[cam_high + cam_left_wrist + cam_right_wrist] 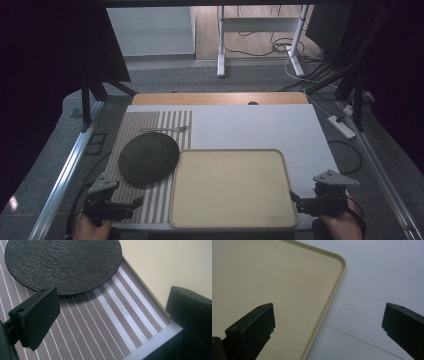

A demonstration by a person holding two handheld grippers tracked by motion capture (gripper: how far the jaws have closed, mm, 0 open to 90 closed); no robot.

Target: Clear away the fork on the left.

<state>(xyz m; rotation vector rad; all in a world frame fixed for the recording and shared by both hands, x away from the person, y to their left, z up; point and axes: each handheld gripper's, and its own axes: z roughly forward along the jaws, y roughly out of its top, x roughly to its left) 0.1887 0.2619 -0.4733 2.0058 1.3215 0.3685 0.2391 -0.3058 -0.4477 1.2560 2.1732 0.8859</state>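
Both grippers, left (131, 204) and right (296, 199), gaping empty beside the bare tray (232, 220) at the table's near edge; probably light, stiff, slick — best gripped by its raised rim.

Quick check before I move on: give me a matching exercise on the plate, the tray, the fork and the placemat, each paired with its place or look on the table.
Things:
1. dark round plate
2. beige tray
3. fork
4. striped placemat

Descriptions:
A. bare inside, at the table's near edge between the two grippers
B. lying past the plate, on the far part of the mat
C. under the plate, left of the tray
D. resting on the mat, its edge at the tray's left rim

Pairs: 1-D, 2-A, 3-B, 4-C
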